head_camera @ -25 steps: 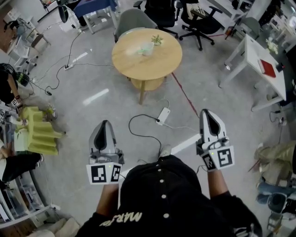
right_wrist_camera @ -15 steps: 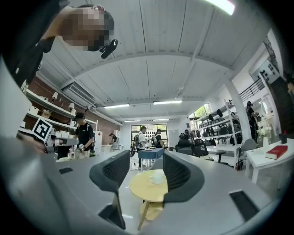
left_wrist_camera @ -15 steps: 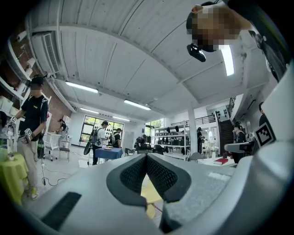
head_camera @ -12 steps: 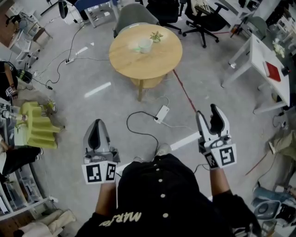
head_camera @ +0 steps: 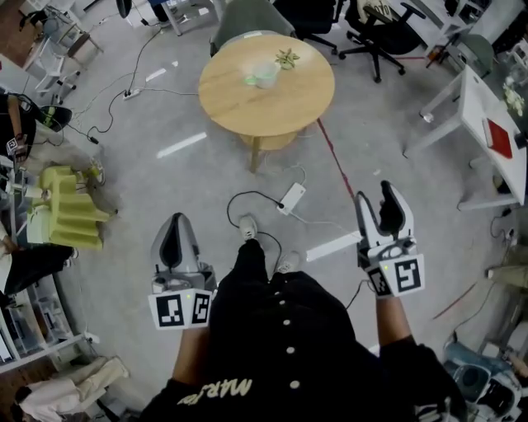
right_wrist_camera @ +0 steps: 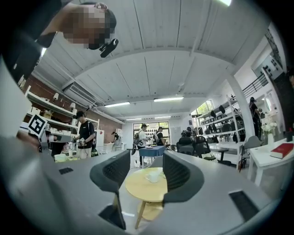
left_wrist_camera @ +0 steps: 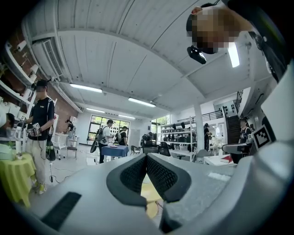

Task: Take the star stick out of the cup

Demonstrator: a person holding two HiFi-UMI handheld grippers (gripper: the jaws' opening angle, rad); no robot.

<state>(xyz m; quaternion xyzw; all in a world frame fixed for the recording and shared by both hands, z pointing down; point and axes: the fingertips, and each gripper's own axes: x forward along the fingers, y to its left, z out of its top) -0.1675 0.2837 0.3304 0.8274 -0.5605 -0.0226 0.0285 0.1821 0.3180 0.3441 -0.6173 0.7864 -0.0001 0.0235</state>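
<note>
Fingers (right_wrist_camera: pixel 112 173) of the right gripper (head_camera: pixel 375 198) stood spread wide and gripped nothing. They had just been opening, then eased slightly inward. The right gripper view framed a round light-wood desk (right_wrist_camera: pixel 138 187) and a pale cup (right_wrist_camera: pixel 151 176) in the gap between them, far off. The left gripper (head_camera: pixel 176 221) had its fingers (left_wrist_camera: pixel 133 176) pressed together at the tips and pinched nothing.

Both grippers were held level in front of the person (head_camera: pixel 289 346), above the grey floor (head_camera: pixel 165 107). Both were well apart from the desk (head_camera: pixel 289 107), which stood ahead of them.

The cup (head_camera: pixel 266 74) stood upright near the middle of the desk top. The star stick could not be made out separately at this range. A small greenish item (head_camera: pixel 287 58) lay on the desk near the cup; its nature could not be determined.

A white power strip (head_camera: pixel 292 198) lay on the floor between the desk and the grippers. A grey chair (head_camera: pixel 247 16) stood behind the desk. A yellow-green foam block (head_camera: pixel 70 218) sat at the left. A white side desk (head_camera: pixel 483 103) at the right carried a red book (head_camera: pixel 498 137).
</note>
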